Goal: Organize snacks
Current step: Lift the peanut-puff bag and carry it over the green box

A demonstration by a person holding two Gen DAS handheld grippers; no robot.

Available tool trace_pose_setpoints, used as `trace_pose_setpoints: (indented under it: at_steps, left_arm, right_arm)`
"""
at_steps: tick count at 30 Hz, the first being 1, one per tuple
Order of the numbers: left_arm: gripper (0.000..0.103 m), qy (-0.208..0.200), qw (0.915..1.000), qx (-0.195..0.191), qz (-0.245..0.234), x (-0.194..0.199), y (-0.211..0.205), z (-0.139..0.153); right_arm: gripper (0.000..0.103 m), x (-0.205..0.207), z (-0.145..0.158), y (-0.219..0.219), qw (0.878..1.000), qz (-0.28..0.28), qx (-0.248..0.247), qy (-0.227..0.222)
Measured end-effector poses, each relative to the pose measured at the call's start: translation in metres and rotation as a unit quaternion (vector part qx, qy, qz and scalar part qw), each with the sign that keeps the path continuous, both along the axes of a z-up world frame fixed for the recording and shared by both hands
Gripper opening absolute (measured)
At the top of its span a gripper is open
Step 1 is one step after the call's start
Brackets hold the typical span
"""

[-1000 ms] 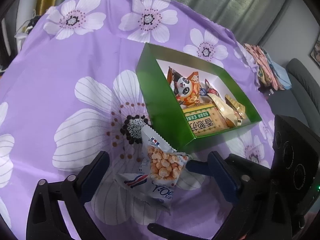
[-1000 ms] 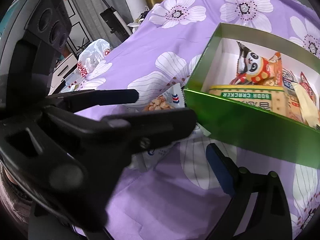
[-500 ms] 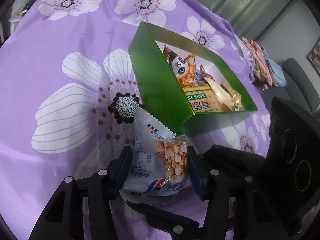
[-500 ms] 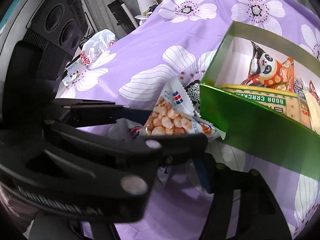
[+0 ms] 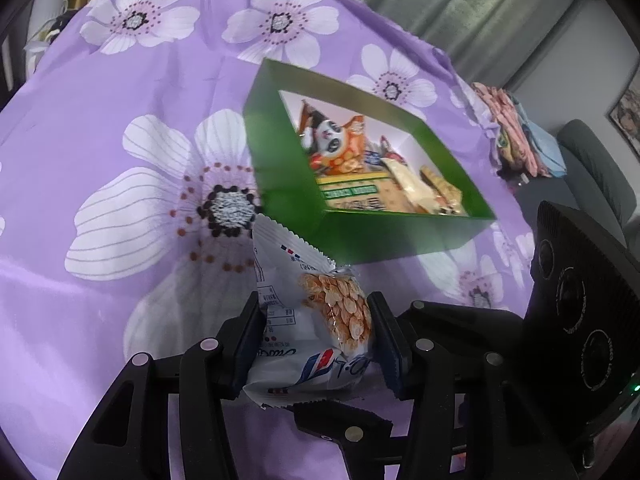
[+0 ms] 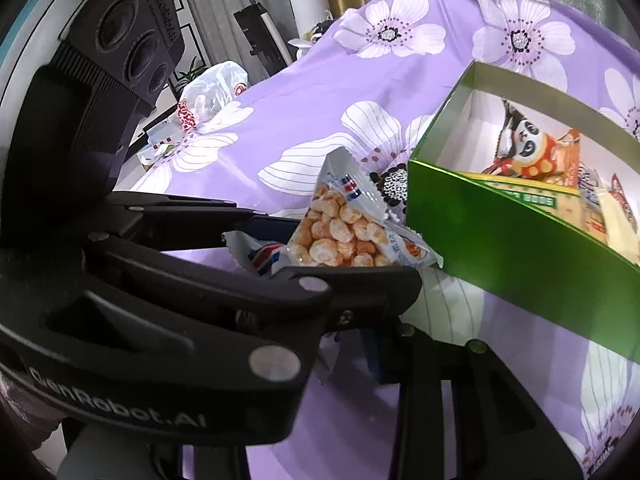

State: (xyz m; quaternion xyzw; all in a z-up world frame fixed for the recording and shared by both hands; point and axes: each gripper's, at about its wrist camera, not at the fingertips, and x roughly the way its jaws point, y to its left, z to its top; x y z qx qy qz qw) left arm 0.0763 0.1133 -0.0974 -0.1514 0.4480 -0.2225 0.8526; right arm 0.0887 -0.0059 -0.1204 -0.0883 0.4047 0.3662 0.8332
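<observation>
Your left gripper [image 5: 316, 336] is closing on the snack packet [image 5: 312, 320], pads pressing both flanks, its long axis running forward toward the green box [image 5: 288, 184] just beyond. Your right gripper [image 6: 360, 344] is closing too; its own view leaves it unclear whether the packet's lower edge is between its jaws. The left hand is nearer to the box's open top.

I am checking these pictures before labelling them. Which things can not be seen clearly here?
- Right gripper: right wrist view, the left gripper's black finger covers its tips; whether it holds anything is unclear.
- Snack packet: left wrist view, its sides are behind the left gripper pads, which are closing on it.
- Green box: left wrist view, motion blur makes the labels inside unreadable.
</observation>
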Motion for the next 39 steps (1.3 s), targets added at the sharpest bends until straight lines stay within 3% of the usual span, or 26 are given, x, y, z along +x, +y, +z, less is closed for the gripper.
trace_pose_setpoints:
  at_steps: [11, 20, 39]
  left_arm:
    - [0.052, -0.030, 0.9990, 0.013, -0.030, -0.027, -0.043, 0.031]
    - [0.052, -0.032, 0.9978, 0.036, -0.045, -0.041, -0.070, 0.043]
    - [0.052, -0.054, 0.9904, 0.094, -0.086, -0.032, -0.127, 0.062]
  right_arm:
    - [0.037, -0.035, 0.029, -0.038, 0.999, -0.015, -0.004, -0.043]
    - [0.037, -0.049, 0.037, -0.062, 0.998, -0.028, 0.018, -0.048]
    - [0.037, -0.053, 0.046, -0.105, 0.994, -0.053, 0.059, -0.069]
